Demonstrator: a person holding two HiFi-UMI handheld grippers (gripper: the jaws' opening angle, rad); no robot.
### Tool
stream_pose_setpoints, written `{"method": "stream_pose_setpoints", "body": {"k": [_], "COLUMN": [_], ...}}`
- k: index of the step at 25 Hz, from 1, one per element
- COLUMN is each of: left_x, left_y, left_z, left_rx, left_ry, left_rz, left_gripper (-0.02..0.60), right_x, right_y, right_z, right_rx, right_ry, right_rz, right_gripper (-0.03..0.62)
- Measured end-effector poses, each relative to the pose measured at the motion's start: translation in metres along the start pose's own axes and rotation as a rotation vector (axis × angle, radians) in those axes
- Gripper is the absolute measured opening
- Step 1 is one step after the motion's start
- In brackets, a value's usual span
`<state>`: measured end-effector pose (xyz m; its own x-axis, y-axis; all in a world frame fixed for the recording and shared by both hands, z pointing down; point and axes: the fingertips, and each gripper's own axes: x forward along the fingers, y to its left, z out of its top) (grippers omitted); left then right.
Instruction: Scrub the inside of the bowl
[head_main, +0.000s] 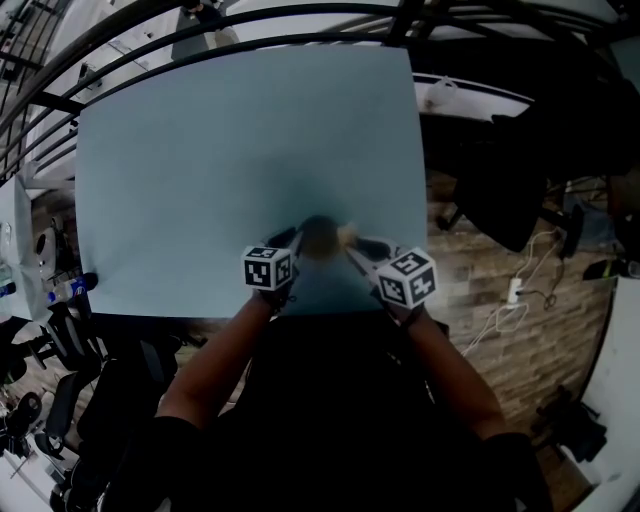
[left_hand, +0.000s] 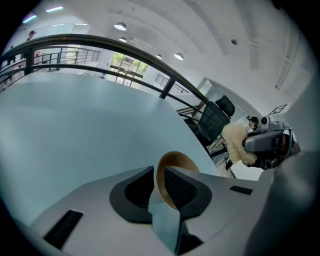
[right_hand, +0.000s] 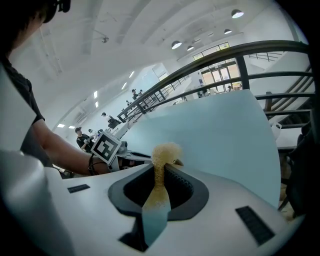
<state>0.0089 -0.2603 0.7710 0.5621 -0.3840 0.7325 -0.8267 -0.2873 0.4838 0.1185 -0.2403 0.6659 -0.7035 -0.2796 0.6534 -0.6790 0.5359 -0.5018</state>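
A brown wooden bowl (head_main: 318, 236) is held on edge just above the near edge of the light blue table (head_main: 250, 150). My left gripper (head_main: 296, 238) is shut on the bowl's rim; in the left gripper view the bowl (left_hand: 176, 166) stands between the jaws of the left gripper (left_hand: 159, 176). My right gripper (head_main: 358, 245) is shut on a fluffy yellowish scrubber (head_main: 347, 238), right beside the bowl. The scrubber (right_hand: 164, 154) pokes up from the right gripper (right_hand: 161, 172). From the left gripper view, the scrubber (left_hand: 235, 142) hangs apart from the bowl, to its right.
A black railing (head_main: 250, 25) curves round the table's far side. A black office chair (head_main: 500, 200) stands to the right on the brick-patterned floor (head_main: 520, 330), with cables and a power strip (head_main: 515, 292). More chairs (head_main: 40, 390) sit at the lower left.
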Motion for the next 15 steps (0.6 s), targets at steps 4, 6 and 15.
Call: {"method": "stream_pose_setpoints", "body": {"k": [4,6,15], "left_x": [-0.023,-0.036,-0.115], "left_y": [-0.010,-0.015,-0.040], "left_z": [0.009,0.014,0.008], "left_rx": [0.056,0.099,0.147], "left_ry": [-0.031,-0.053,-0.128], "left_rz": [-0.016,-0.024,-0.106], "left_gripper": [0.049,0.049,-0.002], "right_x": [0.001,0.003,0.021], "right_y": [0.013,0.021,0.097], "right_z": [0.002,0.001,-0.009], "right_rx": [-0.016,-0.023,-0.086], "right_ry": [-0.008,-0.013,-0.046], "right_rz": [-0.009,-0.021,-0.033], "right_gripper": [0.064,0.064,0.064]}}
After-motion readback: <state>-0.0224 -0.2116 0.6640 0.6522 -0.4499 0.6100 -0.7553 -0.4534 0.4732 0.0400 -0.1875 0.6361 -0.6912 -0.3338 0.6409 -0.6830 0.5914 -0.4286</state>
